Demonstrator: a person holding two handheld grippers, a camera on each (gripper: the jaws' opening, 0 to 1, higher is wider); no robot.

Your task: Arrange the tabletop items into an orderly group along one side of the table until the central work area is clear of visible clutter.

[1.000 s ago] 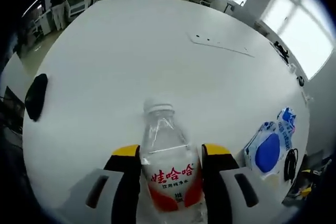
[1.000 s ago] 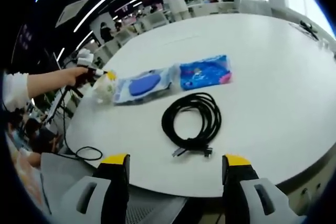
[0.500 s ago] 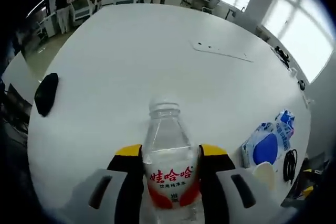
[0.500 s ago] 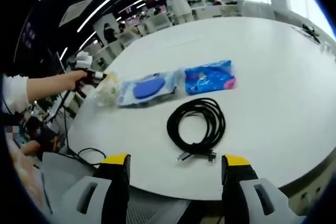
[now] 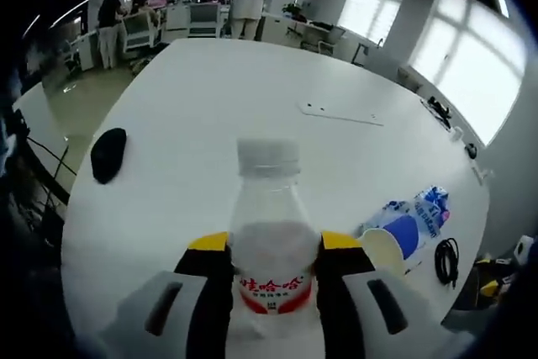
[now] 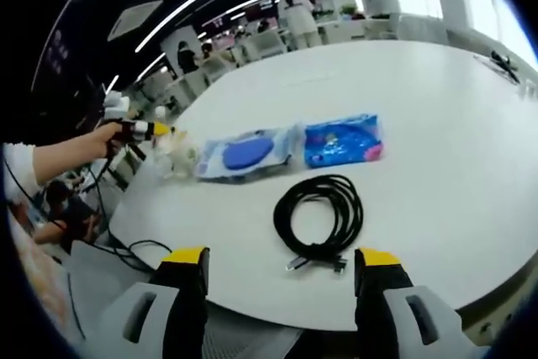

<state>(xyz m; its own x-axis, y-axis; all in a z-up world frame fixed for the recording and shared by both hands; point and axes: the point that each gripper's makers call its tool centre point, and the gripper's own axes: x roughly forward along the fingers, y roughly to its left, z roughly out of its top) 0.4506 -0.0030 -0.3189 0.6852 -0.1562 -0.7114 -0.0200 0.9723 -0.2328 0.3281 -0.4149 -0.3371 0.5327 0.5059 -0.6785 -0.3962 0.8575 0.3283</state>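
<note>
A clear water bottle (image 5: 269,233) with a red and white label and a white cap stands upright between the jaws of my left gripper (image 5: 271,248), which is shut on it. To its right lie a paper cup (image 5: 383,250), a blue and white packet (image 5: 414,223) and a black cable (image 5: 445,259). In the right gripper view, my right gripper (image 6: 282,268) is open and holds nothing, near the table edge. Beyond it lie the coiled black cable (image 6: 323,219), the blue and white packet (image 6: 245,153) and a blue packet (image 6: 343,140). The left gripper (image 6: 141,129) is at the far left with the bottle (image 6: 175,155).
The white table (image 5: 227,98) stretches far ahead. A black mouse (image 5: 108,154) lies near its left edge, and a flat cover plate (image 5: 340,113) sits mid-table. A sleeved arm (image 6: 50,157) holds the left gripper. A thin cable (image 6: 139,245) hangs off the near edge. Desks and people stand beyond.
The left gripper has kept its hold on the bottle and drawn back and levelled out, bringing the paper cup into its view. The right gripper has barely moved.
</note>
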